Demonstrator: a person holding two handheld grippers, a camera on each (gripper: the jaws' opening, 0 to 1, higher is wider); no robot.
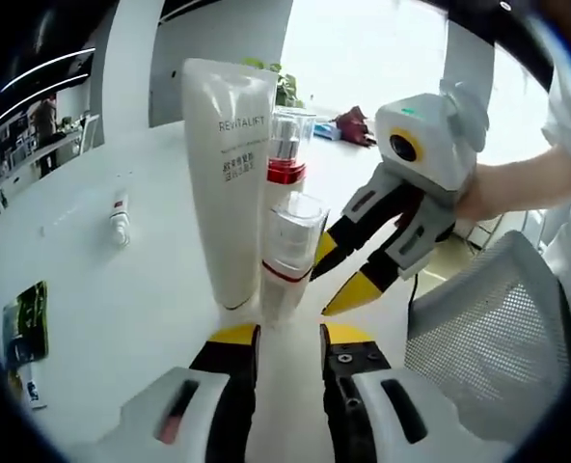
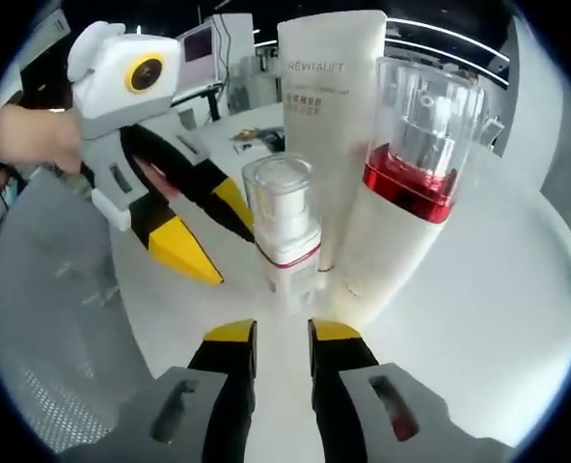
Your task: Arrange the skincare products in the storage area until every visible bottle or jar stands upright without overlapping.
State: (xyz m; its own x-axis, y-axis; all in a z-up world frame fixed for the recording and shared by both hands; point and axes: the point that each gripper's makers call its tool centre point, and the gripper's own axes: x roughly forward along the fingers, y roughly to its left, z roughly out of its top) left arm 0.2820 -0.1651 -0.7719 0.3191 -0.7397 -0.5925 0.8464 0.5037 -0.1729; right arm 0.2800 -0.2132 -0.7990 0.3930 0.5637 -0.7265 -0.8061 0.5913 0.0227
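Three skincare containers are standing upright in a tight cluster on the white table [image 1: 122, 318], and the tall white tube [image 1: 230, 174] is serving as the landmark. In the left gripper view, a small white bottle [image 1: 120, 218] is lying on its side well to the left of the tube, its long axis running away from the camera. Just right of the tube, the small clear-capped pump bottle [image 1: 290, 253] is standing in front, with the taller red-banded bottle [image 1: 285, 154] behind it. The left gripper [image 1: 289, 338] is sitting empty just short of the small pump bottle, jaws parted, pointing straight at it. The right gripper [image 1: 339, 280] is reaching in from the right of the cluster, jaws apart and empty, tips near the small bottle.

In the right gripper view, the left gripper [image 2: 203, 241] is coming in left of the tube [image 2: 329, 116]. The lying bottle appears nearer the left hand. The tube is reading "REVITALIFT", with smaller characters too small to make out.
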